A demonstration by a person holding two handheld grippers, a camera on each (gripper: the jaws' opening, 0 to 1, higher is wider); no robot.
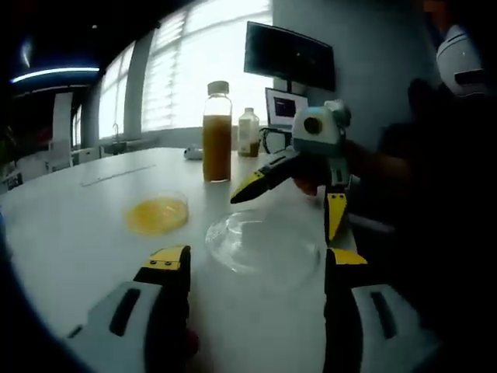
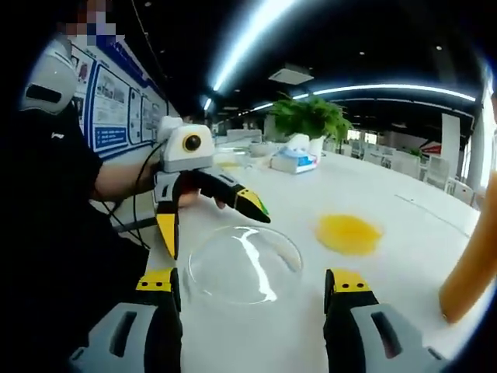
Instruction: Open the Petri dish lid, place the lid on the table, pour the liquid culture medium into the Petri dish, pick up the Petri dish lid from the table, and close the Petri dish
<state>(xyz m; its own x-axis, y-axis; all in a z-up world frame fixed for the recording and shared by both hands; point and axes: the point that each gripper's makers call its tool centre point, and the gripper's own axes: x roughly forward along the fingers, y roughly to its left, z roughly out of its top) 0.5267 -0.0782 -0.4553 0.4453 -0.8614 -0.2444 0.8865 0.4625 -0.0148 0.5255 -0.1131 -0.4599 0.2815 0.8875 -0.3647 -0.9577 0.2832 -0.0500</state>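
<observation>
A clear Petri dish lid (image 1: 264,245) (image 2: 245,264) lies flat on the white table. My left gripper (image 1: 255,260) (image 2: 217,232) is open, with its jaws spread on either side of the lid's near rim. My right gripper (image 2: 252,281) (image 1: 286,216) faces it from the other side of the lid, also open and holding nothing. The Petri dish (image 1: 158,214) (image 2: 349,233), filled with yellow medium, stands uncovered a little beyond the lid. A tall bottle of orange liquid (image 1: 217,132) (image 2: 472,272) stands upright with its cap on behind the dish.
A smaller bottle (image 1: 248,132), a laptop (image 1: 284,109) and a monitor (image 1: 289,54) stand at the table's back. A potted plant (image 2: 311,116) and a tissue box (image 2: 295,162) sit farther along the table (image 2: 404,194). A person in dark clothes (image 2: 54,194) is close by.
</observation>
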